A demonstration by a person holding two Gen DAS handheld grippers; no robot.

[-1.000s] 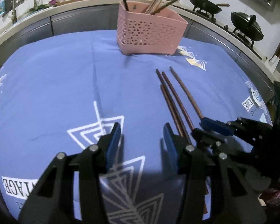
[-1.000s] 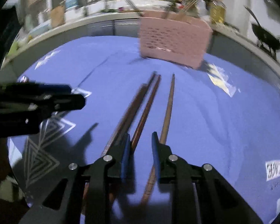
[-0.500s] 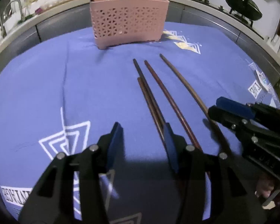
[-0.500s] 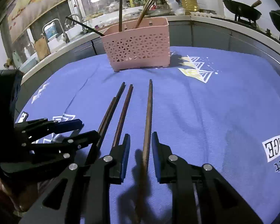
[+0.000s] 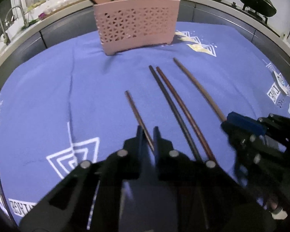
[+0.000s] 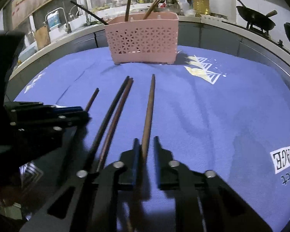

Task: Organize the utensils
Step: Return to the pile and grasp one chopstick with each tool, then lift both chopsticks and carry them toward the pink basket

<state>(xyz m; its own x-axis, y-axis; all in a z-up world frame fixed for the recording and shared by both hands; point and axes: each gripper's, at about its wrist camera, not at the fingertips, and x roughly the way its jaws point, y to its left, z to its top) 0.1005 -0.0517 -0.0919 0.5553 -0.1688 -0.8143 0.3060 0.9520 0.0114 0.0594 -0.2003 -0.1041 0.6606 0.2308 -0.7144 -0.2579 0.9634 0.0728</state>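
Observation:
Several brown chopsticks lie on the blue cloth in front of a pink perforated basket (image 5: 136, 21) (image 6: 143, 36) that holds more chopsticks. My left gripper (image 5: 147, 135) is shut on a short reddish chopstick (image 5: 134, 109), which also shows in the right wrist view (image 6: 92, 99). My right gripper (image 6: 146, 144) has its jaws narrowly apart around the lower end of a lighter brown chopstick (image 6: 148, 112) (image 5: 198, 89). A dark chopstick (image 5: 170, 104) and a red-brown one (image 5: 180, 106) lie side by side between the grippers.
The blue printed tablecloth (image 5: 48, 96) covers a table edged by a grey counter. A sink with taps (image 6: 58, 19) stands at the back left. Woks (image 5: 255, 5) sit on a stove at the back right. Oil bottles (image 6: 201, 2) stand behind the basket.
My left gripper has closed on the short reddish chopstick and shifted it left, apart from the others. My right gripper now straddles the light brown chopstick. The basket looks nearer.

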